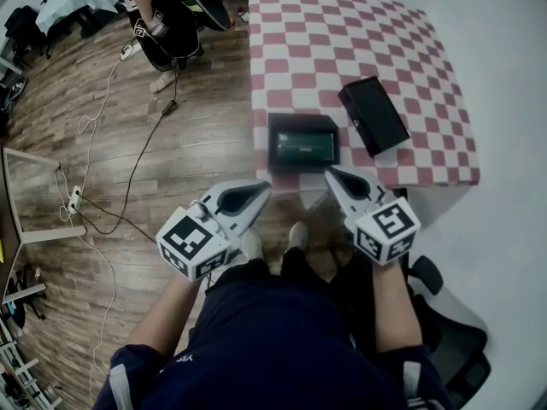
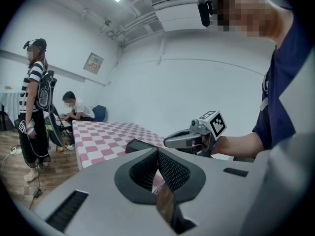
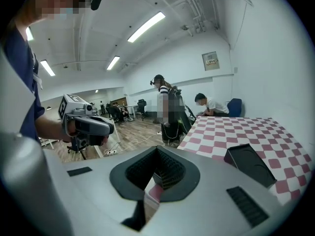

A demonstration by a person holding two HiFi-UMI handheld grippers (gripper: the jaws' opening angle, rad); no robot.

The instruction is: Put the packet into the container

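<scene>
A black container (image 1: 303, 143) stands open at the near edge of the checkered table (image 1: 325, 41). A dark green packet (image 1: 303, 148) lies inside it. The black lid (image 1: 373, 114) rests on the cloth to the right; it also shows in the right gripper view (image 3: 248, 163). My left gripper (image 1: 261, 190) hovers below and left of the container, off the table, with its jaws shut and nothing between them (image 2: 157, 154). On the other side, my right gripper (image 1: 333, 176) is just short of the table's edge, shut and empty too (image 3: 157, 151).
A person in a striped top (image 1: 158, 24) stands on the wood floor at the far left, near cables (image 1: 111, 126). Another person sits at the table's far end (image 3: 211, 104). An office chair (image 1: 444, 314) is at my right.
</scene>
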